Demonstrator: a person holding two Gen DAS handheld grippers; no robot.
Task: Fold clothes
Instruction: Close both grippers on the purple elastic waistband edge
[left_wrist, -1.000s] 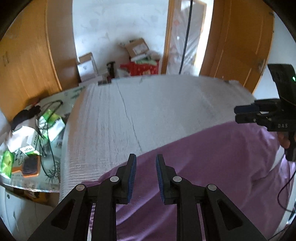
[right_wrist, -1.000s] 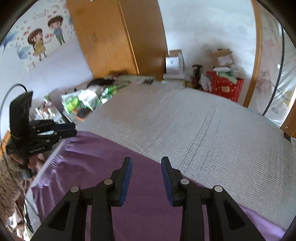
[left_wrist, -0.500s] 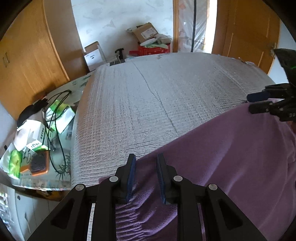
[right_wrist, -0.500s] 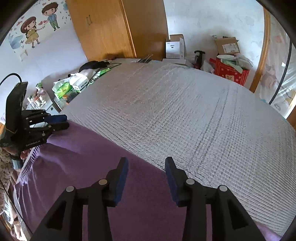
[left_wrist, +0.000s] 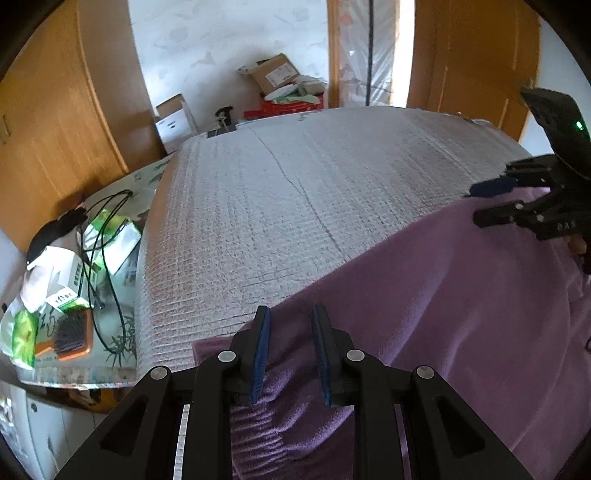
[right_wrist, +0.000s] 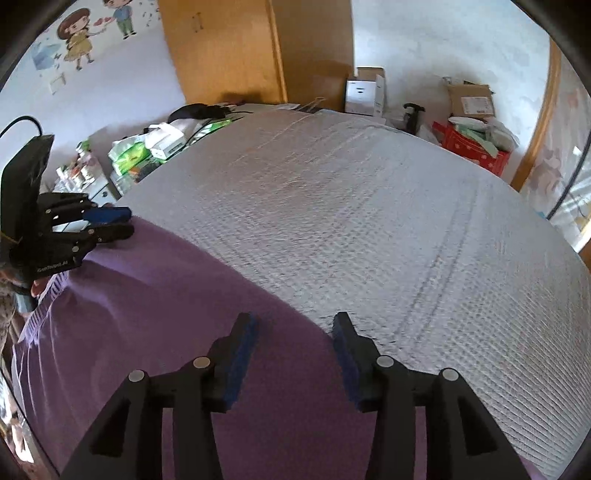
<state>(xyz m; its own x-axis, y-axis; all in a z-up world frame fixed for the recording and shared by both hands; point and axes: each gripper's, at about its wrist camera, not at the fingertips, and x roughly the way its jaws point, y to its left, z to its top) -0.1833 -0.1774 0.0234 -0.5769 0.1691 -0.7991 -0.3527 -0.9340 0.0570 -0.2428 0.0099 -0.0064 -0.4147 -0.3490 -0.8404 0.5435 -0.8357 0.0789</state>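
Lying spread over the near part of the grey quilted mat (left_wrist: 295, 206), the purple garment (left_wrist: 461, 295) sits under the left gripper (left_wrist: 289, 321) and right gripper (right_wrist: 293, 325), both released, which should pinch its far edge squarely before folding.

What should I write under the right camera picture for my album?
Open right gripper over a purple garment on a white mat, left gripper nearby.

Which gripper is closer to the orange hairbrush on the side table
Left. The left gripper hangs over the purple garment's corner beside the hairbrush; the right gripper is farther along the garment's edge.
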